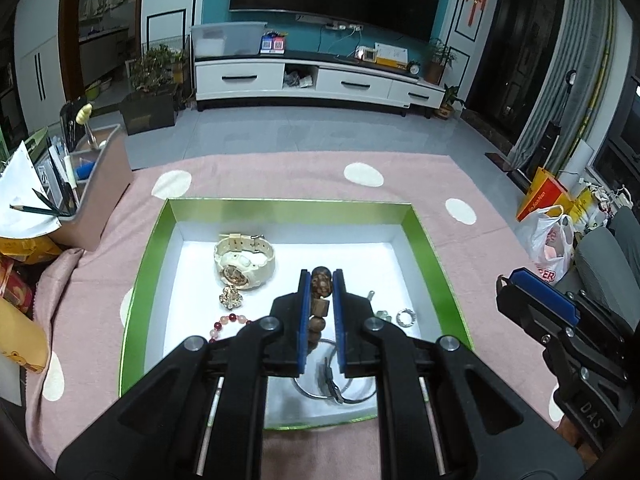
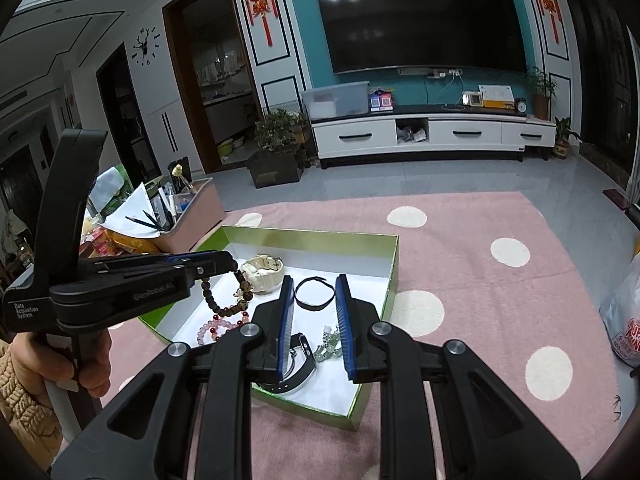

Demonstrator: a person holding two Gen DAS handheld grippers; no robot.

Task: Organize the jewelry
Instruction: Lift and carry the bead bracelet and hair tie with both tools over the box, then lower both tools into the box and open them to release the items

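The left gripper (image 1: 322,280) is clamped on the brown beads (image 1: 321,286), which dangle over the box (image 1: 436,256). They could snag the watch (image 1: 244,262) at ten o'clock. The right gripper (image 2: 314,300) stands partly open with nothing between its pads.

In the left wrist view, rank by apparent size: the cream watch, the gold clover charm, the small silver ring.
Largest to smallest:
1. cream watch
2. gold clover charm
3. small silver ring
The charm and ring look close in size, so their order is unsure.

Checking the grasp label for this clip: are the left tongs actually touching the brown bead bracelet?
Touching. The left wrist view shows the left tongs shut on the brown bead bracelet, beads pinched between both pads; the right wrist view shows it dangling from them.
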